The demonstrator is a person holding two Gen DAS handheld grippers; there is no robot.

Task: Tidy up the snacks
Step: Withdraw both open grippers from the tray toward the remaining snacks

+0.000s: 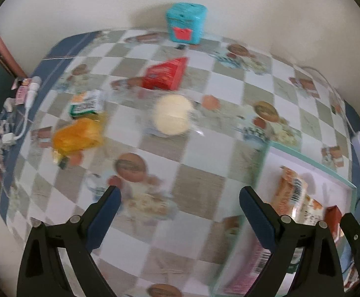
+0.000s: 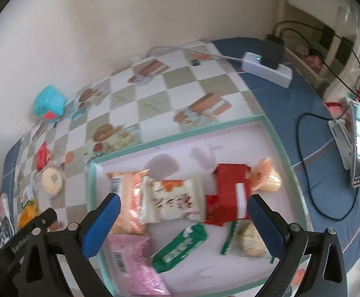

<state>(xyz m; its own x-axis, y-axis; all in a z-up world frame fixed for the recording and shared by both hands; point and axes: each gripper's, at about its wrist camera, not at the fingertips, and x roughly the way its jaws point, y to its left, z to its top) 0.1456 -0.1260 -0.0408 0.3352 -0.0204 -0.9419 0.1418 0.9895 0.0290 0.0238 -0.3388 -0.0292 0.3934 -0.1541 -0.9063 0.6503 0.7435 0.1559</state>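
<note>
In the left wrist view, my left gripper [image 1: 180, 195] is open and empty above the checkered tablecloth. Loose snacks lie ahead of it: a round cream pastry [image 1: 172, 117], a red packet [image 1: 166, 74], an orange packet [image 1: 77, 136] and a green-white packet [image 1: 85, 104]. In the right wrist view, my right gripper [image 2: 183, 205] is open and empty over the white tray [image 2: 229, 137]. The tray holds several snacks: a white-orange packet [image 2: 175, 201], a red packet [image 2: 229, 195], a green packet [image 2: 180, 250], a pink packet [image 2: 132, 264] and a peach packet [image 2: 264, 175].
A teal box [image 1: 186, 22] stands at the far table edge by the wall. A white power strip [image 2: 269, 70] with cables lies at the table's right side. A phone [image 2: 359, 146] and cords lie right of the tray. A white cable [image 1: 30, 99] lies at the left edge.
</note>
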